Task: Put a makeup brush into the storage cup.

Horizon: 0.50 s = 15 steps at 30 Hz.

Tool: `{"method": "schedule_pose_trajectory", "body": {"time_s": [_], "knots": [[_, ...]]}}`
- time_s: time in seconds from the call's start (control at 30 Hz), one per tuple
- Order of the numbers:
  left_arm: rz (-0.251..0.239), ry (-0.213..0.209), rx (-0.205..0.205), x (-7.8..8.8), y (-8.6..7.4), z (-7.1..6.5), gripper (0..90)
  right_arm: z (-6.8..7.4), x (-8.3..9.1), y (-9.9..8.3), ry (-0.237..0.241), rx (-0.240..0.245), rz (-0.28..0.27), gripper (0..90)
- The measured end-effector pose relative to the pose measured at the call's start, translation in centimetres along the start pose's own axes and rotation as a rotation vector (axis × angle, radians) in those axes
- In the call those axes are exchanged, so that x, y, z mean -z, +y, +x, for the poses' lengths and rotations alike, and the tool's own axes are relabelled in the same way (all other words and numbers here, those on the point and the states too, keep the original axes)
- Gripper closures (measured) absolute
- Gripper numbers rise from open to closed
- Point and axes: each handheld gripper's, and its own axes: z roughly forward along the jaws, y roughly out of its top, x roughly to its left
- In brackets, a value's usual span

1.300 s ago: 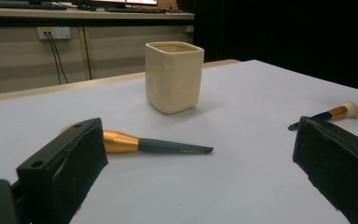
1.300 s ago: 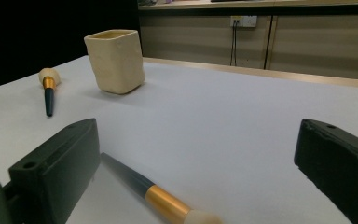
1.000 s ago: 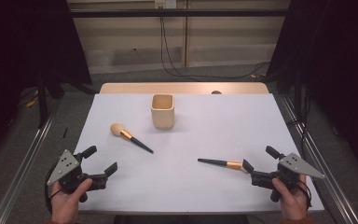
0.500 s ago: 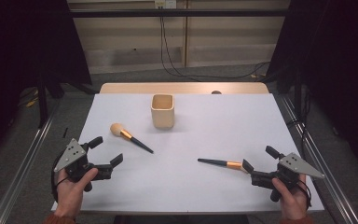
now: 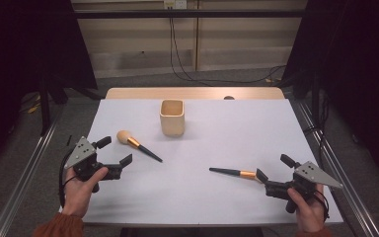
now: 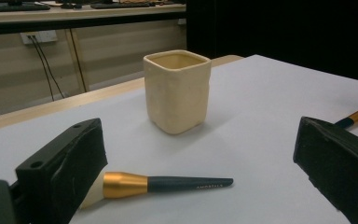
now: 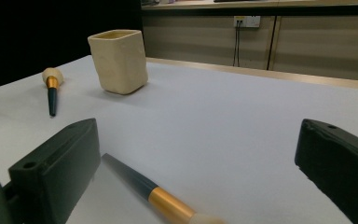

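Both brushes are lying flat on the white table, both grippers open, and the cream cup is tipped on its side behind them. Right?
One thing is off: the cream cup stands upright, mouth up, not tipped over. The left gripper view shows it clearly. The rest holds: both brushes lie flat on the white table, and the left gripper and right gripper are open.
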Motion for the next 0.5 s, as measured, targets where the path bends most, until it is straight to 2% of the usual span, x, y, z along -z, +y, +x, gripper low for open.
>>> {"method": "schedule_pose_trajectory", "body": {"time_s": [0.27,0.5], "knots": [[-0.016,0.002,-0.006,-0.7,0.5,0.9,2.3,0.0,0.0,0.0,0.004,0.005,0.005,0.0],[-0.014,0.027,-0.011,-1.3,0.9,2.0,1.8,0.0,-0.1,0.0,0.012,0.001,0.005,0.0]]}}
